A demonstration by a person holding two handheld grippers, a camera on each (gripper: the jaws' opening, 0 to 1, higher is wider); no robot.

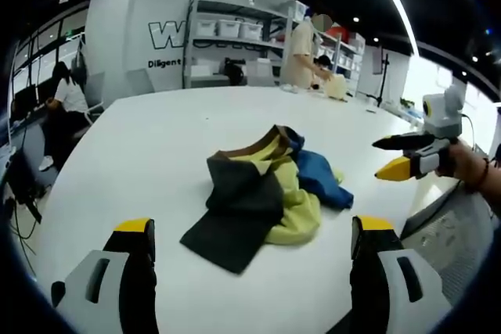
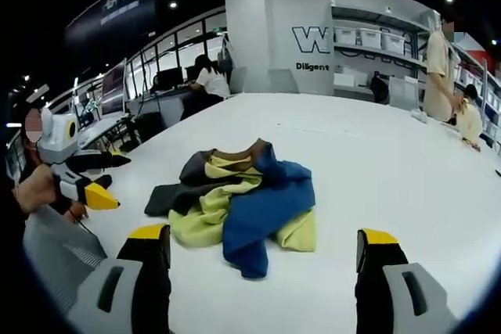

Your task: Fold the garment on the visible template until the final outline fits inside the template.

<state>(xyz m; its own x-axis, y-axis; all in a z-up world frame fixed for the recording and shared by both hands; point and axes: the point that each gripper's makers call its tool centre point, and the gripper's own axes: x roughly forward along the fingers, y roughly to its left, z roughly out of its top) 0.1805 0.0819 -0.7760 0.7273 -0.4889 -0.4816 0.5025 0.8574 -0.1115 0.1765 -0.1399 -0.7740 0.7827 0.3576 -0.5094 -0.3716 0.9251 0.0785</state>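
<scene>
A crumpled garment in dark grey, pale yellow and blue with a brown collar lies bunched on the white table. My left gripper hovers short of it, jaws wide apart and empty. The right gripper enters the left gripper view from the right, held by a hand, its yellow-tipped jaws apart beside the blue part. In the right gripper view the same garment lies ahead of my right gripper, open and empty. The left gripper shows at the left there, jaws apart.
A grey patterned sheet lies at the table's near edge, also seen as a sheet. Shelves with bins stand beyond the table. A seated person works at the left, and two people are at the far end.
</scene>
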